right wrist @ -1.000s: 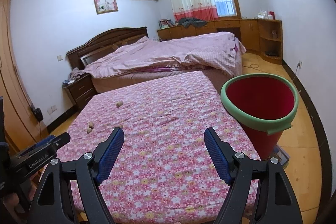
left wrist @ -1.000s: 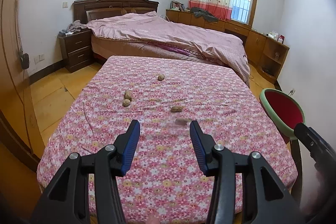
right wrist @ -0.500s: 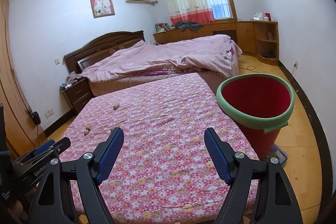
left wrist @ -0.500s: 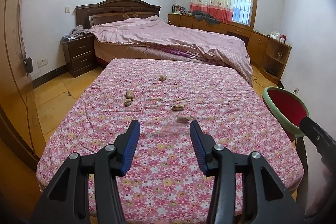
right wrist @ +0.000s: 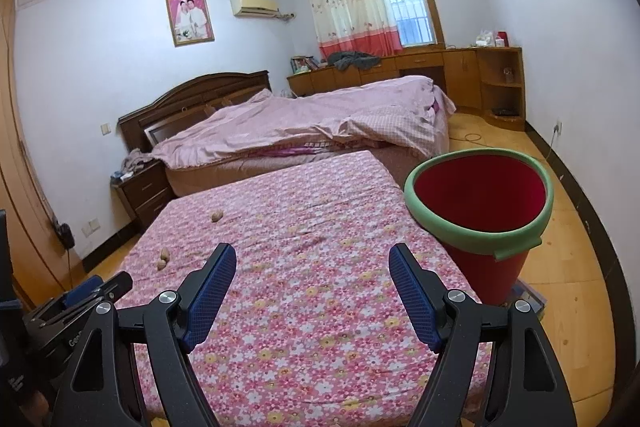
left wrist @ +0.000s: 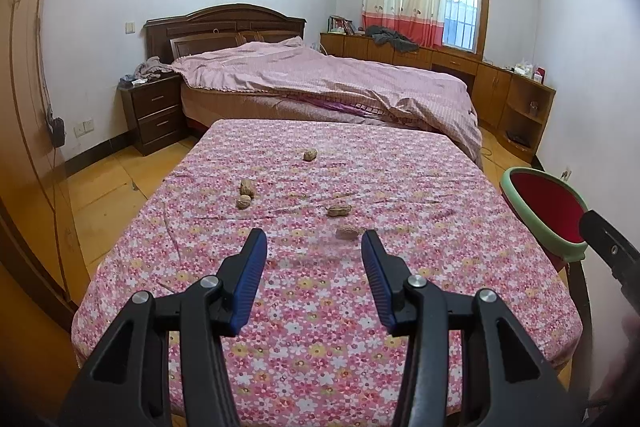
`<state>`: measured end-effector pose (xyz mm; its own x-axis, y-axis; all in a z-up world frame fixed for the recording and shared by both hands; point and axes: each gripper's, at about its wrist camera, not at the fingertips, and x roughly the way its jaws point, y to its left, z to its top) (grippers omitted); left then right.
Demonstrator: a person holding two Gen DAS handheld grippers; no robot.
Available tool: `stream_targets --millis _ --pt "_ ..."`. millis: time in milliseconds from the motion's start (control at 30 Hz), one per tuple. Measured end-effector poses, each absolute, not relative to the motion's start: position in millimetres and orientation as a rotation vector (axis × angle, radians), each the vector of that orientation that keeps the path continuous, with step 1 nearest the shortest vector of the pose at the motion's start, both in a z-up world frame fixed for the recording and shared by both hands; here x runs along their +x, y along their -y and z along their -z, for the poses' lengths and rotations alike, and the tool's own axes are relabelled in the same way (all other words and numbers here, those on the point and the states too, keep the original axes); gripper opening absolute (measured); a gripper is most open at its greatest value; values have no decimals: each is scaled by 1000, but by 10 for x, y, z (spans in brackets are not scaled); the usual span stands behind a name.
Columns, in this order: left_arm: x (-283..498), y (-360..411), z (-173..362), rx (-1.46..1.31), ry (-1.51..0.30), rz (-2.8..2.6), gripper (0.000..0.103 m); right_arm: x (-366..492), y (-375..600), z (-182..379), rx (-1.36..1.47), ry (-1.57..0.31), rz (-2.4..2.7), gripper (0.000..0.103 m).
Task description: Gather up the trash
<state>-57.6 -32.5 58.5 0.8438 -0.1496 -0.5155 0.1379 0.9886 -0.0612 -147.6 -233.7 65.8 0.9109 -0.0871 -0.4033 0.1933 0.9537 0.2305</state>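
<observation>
Several peanut shells lie on the pink flowered cloth [left wrist: 400, 167] that covers the table. The nearest shell [left wrist: 346, 233] sits just beyond my left gripper [left wrist: 313, 242], which is open with nothing between its fingers. Further out are a shell [left wrist: 339, 210], a pair of shells [left wrist: 245, 194] and a far shell [left wrist: 310, 155]. A red bin with a green rim [right wrist: 480, 205] stands at the table's right side. My right gripper [right wrist: 312, 254] hangs open over the cloth, left of the bin, holding nothing. Shells [right wrist: 163, 257] show at its left.
A bed with a pink quilt [left wrist: 328, 83] stands behind the table, with a dark nightstand [left wrist: 154, 113] at its left. Wooden cabinets [left wrist: 500, 95] run along the far right wall. Yellow floor lies left of the table and around the bin.
Both views have tilted slightly upward, so the table and shells sit lower in frame. Neither gripper's opening has altered, and nothing was picked up.
</observation>
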Motion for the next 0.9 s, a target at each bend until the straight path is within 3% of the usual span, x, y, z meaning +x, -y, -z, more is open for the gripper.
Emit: stream_targets --millis 900 --pt "-569 289 -601 -31 -544 134 49 -1465 2323 -665 269 -406 144 80"
